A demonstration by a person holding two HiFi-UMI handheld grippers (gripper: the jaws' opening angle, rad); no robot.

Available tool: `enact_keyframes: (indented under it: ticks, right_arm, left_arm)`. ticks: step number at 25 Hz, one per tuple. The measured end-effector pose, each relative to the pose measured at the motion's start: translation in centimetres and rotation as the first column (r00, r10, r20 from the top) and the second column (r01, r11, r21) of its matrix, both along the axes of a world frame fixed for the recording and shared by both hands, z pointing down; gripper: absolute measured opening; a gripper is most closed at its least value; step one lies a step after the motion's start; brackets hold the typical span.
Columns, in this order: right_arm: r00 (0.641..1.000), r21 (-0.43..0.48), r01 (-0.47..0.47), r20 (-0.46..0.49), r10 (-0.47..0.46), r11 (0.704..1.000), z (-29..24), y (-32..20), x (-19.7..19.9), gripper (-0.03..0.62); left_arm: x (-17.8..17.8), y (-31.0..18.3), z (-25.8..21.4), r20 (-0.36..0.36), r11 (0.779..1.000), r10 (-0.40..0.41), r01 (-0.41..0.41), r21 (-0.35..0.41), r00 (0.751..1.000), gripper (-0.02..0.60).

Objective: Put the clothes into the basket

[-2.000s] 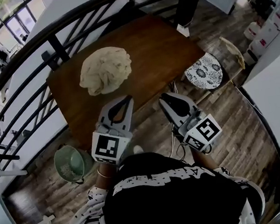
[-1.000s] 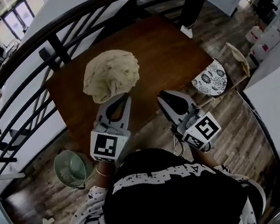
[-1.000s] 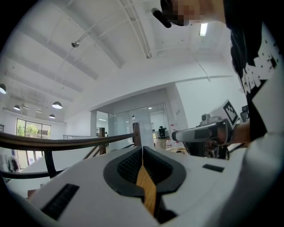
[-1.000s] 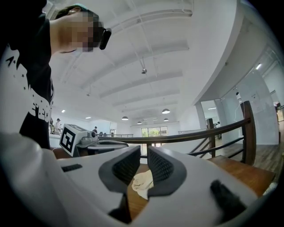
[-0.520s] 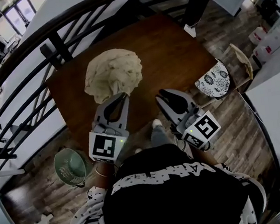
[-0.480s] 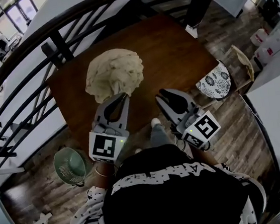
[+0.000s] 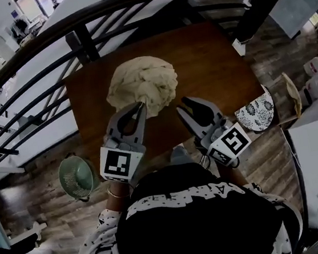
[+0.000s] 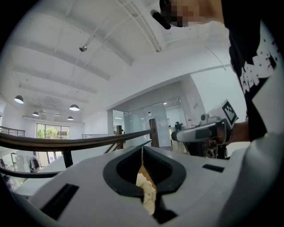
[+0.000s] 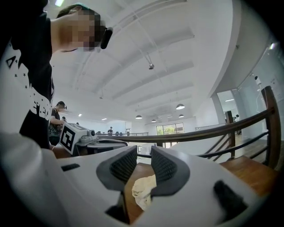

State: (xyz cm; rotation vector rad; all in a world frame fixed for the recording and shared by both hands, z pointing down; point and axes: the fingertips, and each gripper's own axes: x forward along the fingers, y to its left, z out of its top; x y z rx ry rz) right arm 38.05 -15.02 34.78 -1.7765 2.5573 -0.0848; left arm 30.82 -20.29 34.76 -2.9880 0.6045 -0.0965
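The step in hand looks like the reach for the first grasp: nothing is lifted yet. The clothes (image 7: 142,86) lie in one cream heap on the brown desk (image 7: 214,59), towards its far side. The green basket (image 7: 76,177) stands on the floor, well apart, off the desk's near left corner.

The left gripper (image 7: 139,105) has its fingers together, tips at the heap's near edge, with no cloth seen pinched. The right gripper (image 7: 189,105) has just been opening its fingers; they stand partly apart with nothing between them.

Next, I judge, both need to spread wider (the left one most of all), push into the heap and close. The railing (image 7: 78,30) bounds the far side, so the open way to the basket is back and to the left.
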Motion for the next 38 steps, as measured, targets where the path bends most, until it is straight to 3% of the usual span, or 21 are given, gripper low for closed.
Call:
enact_keyframes:
  ticks: [5,12,18,24,38]
  right_arm:
    - [0.996,-0.007,0.081,-0.040,-0.082,0.997,0.4,-2.0,1.8,0.094]
    - [0.982,-0.005,0.189,-0.022,-0.189,0.982,0.6,-5.0,3.7,0.104]
    - [0.967,0.006,0.255,-0.024,-0.255,0.967,0.2,-6.9,4.6,0.121]
    - [0.945,-0.016,0.324,-0.036,-0.325,0.946,1.4,-8.9,5.7,0.143]
    - [0.905,-0.047,0.419,-0.056,-0.421,0.907,4.3,-11.8,9.7,0.156]
  left_arm:
    - [1.5,-1.4,0.2,-0.002,0.998,-0.061,0.061,-0.006,0.998,0.015]
    - [2.8,-3.3,0.3,-0.018,0.988,-0.155,0.155,-0.014,0.988,0.015]
    - [3.3,-4.4,0.4,-0.013,0.973,-0.229,0.229,0.003,0.973,0.015]
    - [3.9,-5.7,1.9,-0.014,0.954,-0.299,0.299,-0.028,0.954,0.015]
    - [6.0,-7.5,4.2,0.012,0.922,-0.386,0.386,-0.034,0.922,0.015]
